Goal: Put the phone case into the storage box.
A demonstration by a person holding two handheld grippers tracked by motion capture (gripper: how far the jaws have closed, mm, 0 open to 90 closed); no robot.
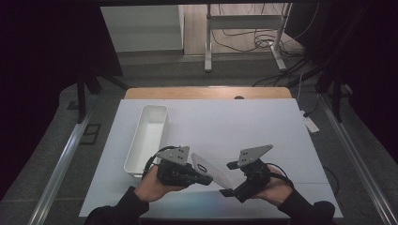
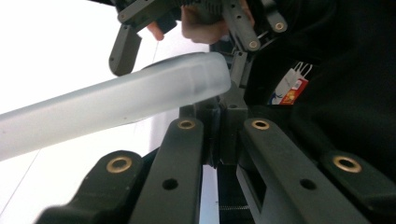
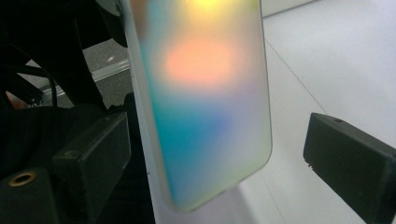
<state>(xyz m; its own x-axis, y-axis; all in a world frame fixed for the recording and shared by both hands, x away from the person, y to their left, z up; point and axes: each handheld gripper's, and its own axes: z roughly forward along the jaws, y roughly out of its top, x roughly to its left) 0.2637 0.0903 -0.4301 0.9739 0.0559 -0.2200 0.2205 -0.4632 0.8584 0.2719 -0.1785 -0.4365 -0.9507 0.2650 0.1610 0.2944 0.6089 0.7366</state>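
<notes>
a: left gripper (image 1: 206, 179) first. jaws pinched right down on one end of the phone case (image 1: 212, 169), a frosted, see-through one with a camera hole. in the left gripper view the case (image 2: 116, 100) sticks out past the jaws, off to the left.

b: right gripper (image 1: 228, 178)?

a: jaws standing wide. in the right gripper view the case (image 3: 205, 102) hangs between the two pads, apart from both, rainbow sheen on it. so nothing gripped on that side.

b: so where's the case, relative to the tools?

a: held up off the table, tilted, bridging the gap between the two grippers. near end in the left jaws, free end inside the open right jaws.

b: progress?

a: looks like a handover or a two-handed hold, roughly midway. done: case lifted and held by the left. left to do: right side closes or backs off, then the case goes somewhere, maybe the white bin (image 1: 147, 136). that's a guess.

b: room to move?

a: bin sits just beyond and left of the left gripper, long side toward it, empty as far as i can see. ahead and right of the right gripper the white table top (image 1: 244, 122) is bare. near edge of the table is close under both hands, so little room pulling back. far edge well away.
</notes>
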